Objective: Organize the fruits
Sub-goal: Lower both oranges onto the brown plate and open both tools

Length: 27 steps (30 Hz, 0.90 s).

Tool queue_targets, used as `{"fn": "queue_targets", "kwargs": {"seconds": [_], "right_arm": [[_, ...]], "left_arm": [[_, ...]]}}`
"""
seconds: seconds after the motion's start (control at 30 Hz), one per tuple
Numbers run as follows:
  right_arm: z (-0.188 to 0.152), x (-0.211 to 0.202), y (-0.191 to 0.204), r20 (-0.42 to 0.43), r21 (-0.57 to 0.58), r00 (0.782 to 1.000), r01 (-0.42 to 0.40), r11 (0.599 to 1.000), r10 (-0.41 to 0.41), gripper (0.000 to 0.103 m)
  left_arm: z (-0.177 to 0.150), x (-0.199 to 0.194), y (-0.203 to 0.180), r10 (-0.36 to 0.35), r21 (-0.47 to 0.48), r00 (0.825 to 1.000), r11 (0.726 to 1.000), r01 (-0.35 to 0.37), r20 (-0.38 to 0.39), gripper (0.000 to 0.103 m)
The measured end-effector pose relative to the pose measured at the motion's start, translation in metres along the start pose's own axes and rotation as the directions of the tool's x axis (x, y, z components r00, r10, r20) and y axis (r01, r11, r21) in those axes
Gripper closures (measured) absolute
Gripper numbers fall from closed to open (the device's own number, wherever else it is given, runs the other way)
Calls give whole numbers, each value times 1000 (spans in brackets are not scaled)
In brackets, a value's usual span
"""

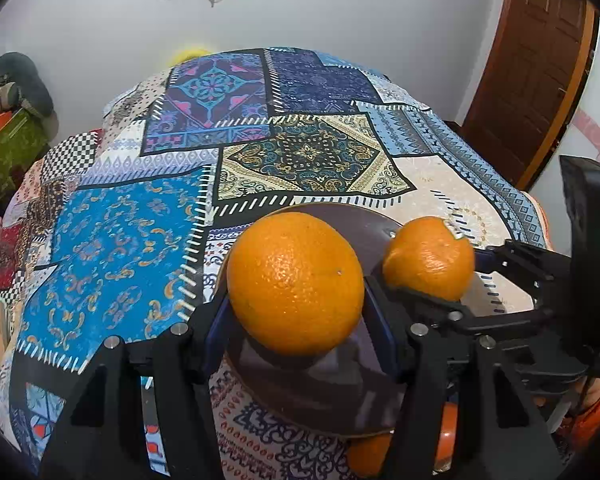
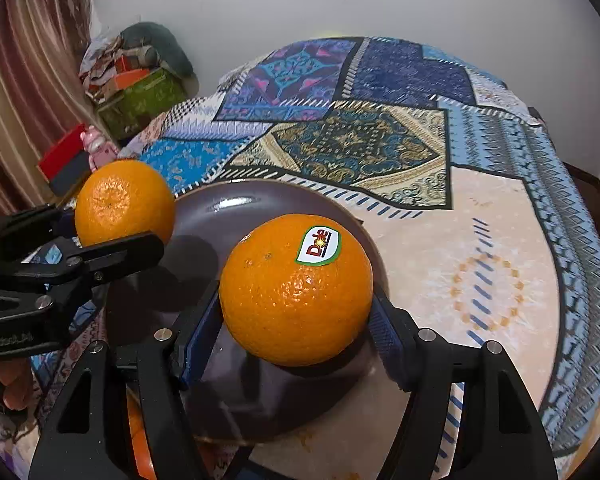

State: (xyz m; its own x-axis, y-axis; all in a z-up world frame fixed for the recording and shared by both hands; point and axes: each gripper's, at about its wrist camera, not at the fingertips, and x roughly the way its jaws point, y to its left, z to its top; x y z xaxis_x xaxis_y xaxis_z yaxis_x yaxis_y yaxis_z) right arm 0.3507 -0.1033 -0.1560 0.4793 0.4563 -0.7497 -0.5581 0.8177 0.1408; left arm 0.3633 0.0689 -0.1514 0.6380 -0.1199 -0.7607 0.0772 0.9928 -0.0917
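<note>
Left gripper (image 1: 296,312): fingers clamped on plain orange (image 1: 295,284), above brown plate's (image 2: 236,208) left side. Right gripper (image 2: 298,320): fingers clamped on Dole-stickered orange (image 2: 296,290), above plate centre. Patchwork cloth (image 2: 480,240) underneath.

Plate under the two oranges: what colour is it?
Dark brown, glossy. The plate shows best in the right wrist view, on the patchwork cloth.
</note>
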Motion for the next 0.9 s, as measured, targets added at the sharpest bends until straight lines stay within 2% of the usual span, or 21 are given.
{"fn": "queue_targets", "kwargs": {"seconds": [0.3, 0.47, 0.67, 0.9], "right_arm": [[1, 12, 8, -14, -56, 1000, -6, 998, 6, 37], [1, 15, 12, -9, -85, 1000, 0, 996, -1, 37], [3, 16, 9, -19, -80, 1000, -7, 997, 5, 36], [3, 10, 8, -2, -89, 1000, 29, 996, -30, 34]], "left_arm": [[3, 21, -1, -44, 3, 997, 999, 45, -61, 42], [1, 27, -7, -34, 24, 997, 999, 35, -69, 42], [-1, 34, 2, -44, -30, 993, 999, 41, -108, 42], [-3, 19, -9, -34, 34, 998, 999, 36, -53, 41]]}}
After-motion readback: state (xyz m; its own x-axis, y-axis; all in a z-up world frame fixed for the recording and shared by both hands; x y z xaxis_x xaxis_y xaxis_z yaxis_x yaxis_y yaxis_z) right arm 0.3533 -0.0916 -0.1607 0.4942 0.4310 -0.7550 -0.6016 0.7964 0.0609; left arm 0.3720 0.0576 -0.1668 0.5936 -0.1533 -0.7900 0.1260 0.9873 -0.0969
